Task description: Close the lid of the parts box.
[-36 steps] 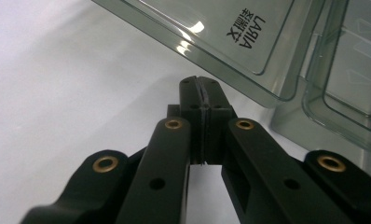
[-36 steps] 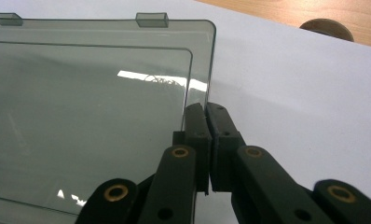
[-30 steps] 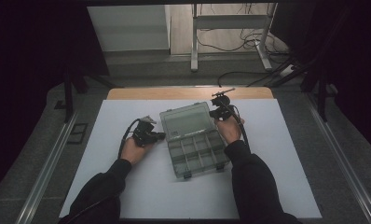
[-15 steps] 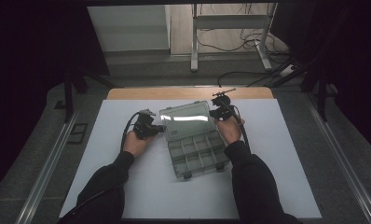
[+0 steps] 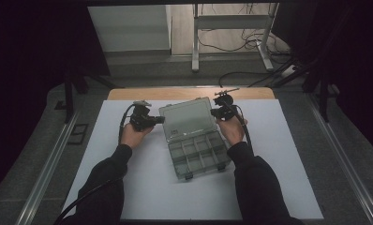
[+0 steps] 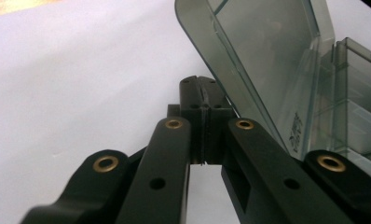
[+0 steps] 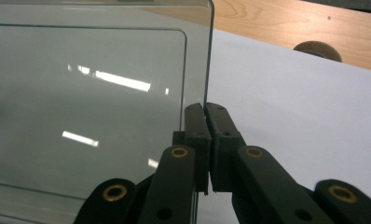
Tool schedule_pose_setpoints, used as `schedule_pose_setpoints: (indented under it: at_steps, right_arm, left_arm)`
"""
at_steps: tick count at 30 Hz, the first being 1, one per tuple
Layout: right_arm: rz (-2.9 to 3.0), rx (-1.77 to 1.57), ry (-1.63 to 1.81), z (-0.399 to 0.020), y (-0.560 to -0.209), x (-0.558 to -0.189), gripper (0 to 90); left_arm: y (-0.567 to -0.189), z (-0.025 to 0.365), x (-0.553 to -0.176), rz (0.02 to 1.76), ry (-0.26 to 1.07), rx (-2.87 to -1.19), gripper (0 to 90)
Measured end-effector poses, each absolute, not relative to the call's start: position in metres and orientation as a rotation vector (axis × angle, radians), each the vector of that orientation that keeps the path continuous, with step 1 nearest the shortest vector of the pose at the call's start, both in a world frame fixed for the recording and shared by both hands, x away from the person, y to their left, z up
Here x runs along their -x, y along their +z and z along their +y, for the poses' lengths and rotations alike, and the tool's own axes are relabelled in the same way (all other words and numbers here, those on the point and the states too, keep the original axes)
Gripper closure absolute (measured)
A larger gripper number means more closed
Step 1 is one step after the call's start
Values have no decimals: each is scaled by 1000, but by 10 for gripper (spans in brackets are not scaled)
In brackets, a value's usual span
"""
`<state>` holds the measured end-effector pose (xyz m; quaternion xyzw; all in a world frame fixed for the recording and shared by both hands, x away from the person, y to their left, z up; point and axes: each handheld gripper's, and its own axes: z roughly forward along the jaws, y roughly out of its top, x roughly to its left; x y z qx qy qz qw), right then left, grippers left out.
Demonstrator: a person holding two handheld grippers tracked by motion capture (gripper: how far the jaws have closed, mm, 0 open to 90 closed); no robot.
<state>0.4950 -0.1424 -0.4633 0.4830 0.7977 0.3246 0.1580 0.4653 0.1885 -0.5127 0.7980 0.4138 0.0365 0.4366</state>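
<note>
A smoky clear compartment box (image 5: pixel 198 152) lies in the middle of the white table with its lid (image 5: pixel 188 116) raised toward the far side. My right gripper (image 5: pixel 216 112) is at the lid's right edge. In the right gripper view the jaws (image 7: pixel 207 112) are shut, with the edge of the lid (image 7: pixel 90 84) running into the seam between them. My left gripper (image 5: pixel 161 120) is at the lid's left side. Its jaws (image 6: pixel 202 88) are shut with nothing in them, close beside the tilted lid (image 6: pixel 267 56). The box's compartments (image 6: pixel 356 93) look empty.
White sheet (image 5: pixel 287 154) covers the table, with a wooden strip (image 5: pixel 184 93) along its far edge. A small round knob (image 7: pixel 317 49) sits on the wood. Metal rails (image 5: pixel 48 168) run down both sides, and a metal stand (image 5: pixel 231 28) with cables is on the floor beyond.
The left hand has carried its shut gripper away from the person and up beside the lid's left edge. The right gripper and the lid have stayed about where they were.
</note>
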Motion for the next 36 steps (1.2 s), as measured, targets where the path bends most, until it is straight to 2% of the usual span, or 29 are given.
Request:
schedule_pose_setpoints:
  at_steps: [20, 36]
  right_arm:
    - [2295, -1330, 974, -161, -444, -473, 860]
    - [2271, -1320, 1018, -178, -440, -456, 864]
  left_arm:
    - [-490, 177, -444, 956, 117, -1993, 900]
    - [-491, 172, -430, 944, 100, -1970, 900]
